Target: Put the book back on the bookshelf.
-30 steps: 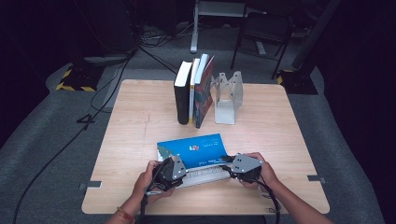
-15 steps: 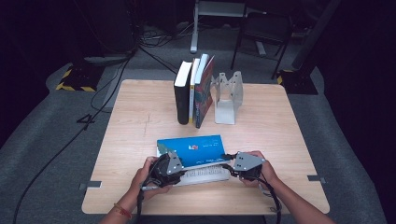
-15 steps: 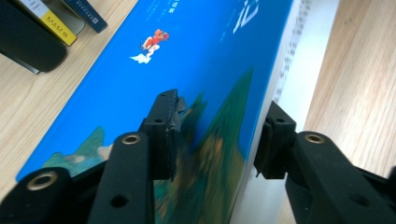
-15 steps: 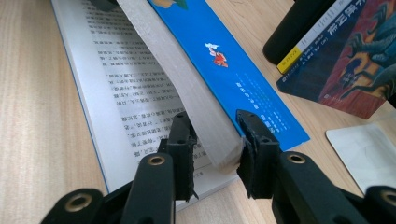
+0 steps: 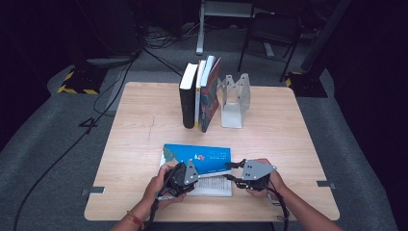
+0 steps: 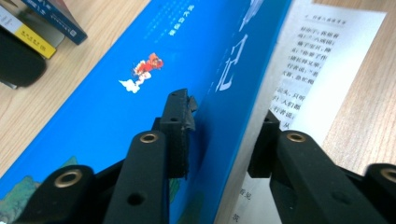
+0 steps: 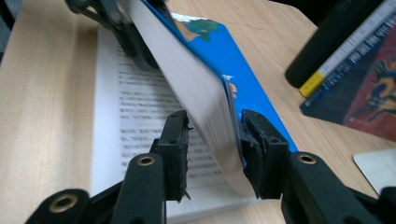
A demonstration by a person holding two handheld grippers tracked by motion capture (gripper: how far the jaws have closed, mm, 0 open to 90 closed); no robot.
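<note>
Low in the frame's middle, the blue book [image 5: 197, 159] has tipped further up off its open page [image 5: 215, 185] than a second ago, left gripper [image 5: 184, 174] and right gripper [image 5: 235, 171] both clamping its thick upper part, so it's closing.

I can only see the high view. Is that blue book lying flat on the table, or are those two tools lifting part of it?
Observer: Lifting it. In the right gripper view, the right gripper has its jaws on either side of a thick block of pages plus the cover of the blue book. That block is raised off a printed page, which lies flat.
Operator: And the left one?
Observer: The left gripper holds the same raised block, with one jaw on the blue cover and the other on the page side.
Operator: Anything on the cover?
Observer: A small cartoon figure in red on a white cloud, with white characters nearby.
</note>
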